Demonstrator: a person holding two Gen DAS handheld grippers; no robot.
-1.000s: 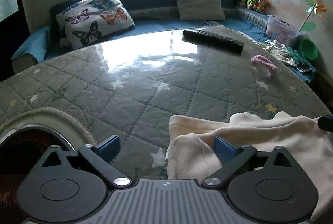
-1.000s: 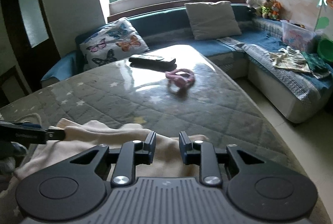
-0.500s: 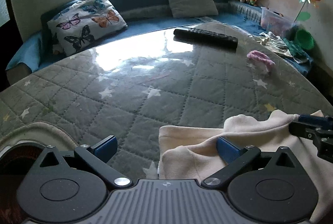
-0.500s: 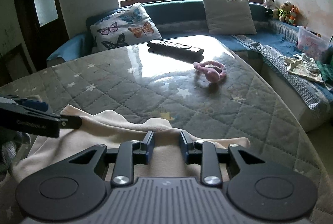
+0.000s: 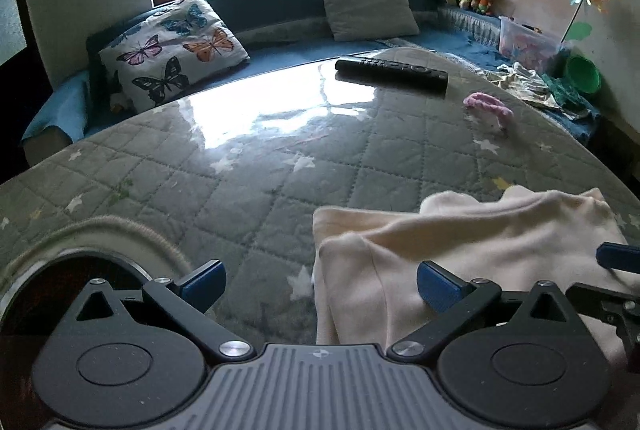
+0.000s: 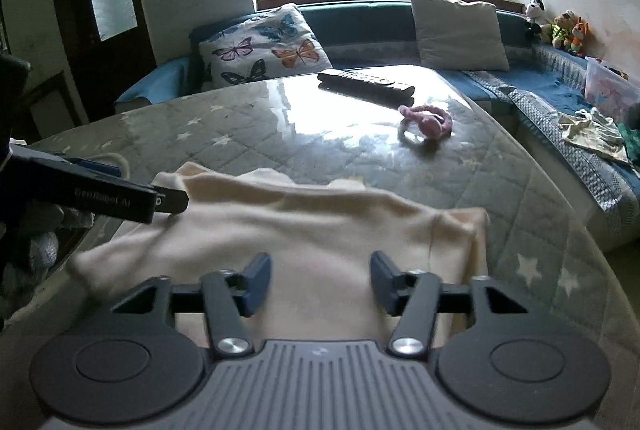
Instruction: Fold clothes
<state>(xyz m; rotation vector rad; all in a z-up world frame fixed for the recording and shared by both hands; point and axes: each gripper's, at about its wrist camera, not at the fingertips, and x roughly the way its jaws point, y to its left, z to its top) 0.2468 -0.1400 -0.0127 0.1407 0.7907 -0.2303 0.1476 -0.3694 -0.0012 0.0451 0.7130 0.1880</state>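
A cream garment (image 5: pixel 472 250) lies partly folded on the quilted grey table cover, at the near right in the left wrist view and at the near centre in the right wrist view (image 6: pixel 320 226). My left gripper (image 5: pixel 318 284) is open, its right finger over the garment's left edge and its left finger over bare cover. My right gripper (image 6: pixel 320 278) is open and empty just above the garment. The left gripper's finger also shows at the left in the right wrist view (image 6: pixel 120 196), at the garment's far left corner.
A black remote (image 5: pixel 390 68) and a pink hair tie (image 5: pixel 488 106) lie at the far side of the table (image 5: pixel 240 190). A round basket (image 5: pixel 100 262) sits at the near left. A blue sofa with a butterfly pillow (image 5: pixel 172 50) runs behind.
My right gripper was shut on the garment's edge and has opened, letting the cloth go. The garment has settled flatter on the table. My left gripper has stayed open.
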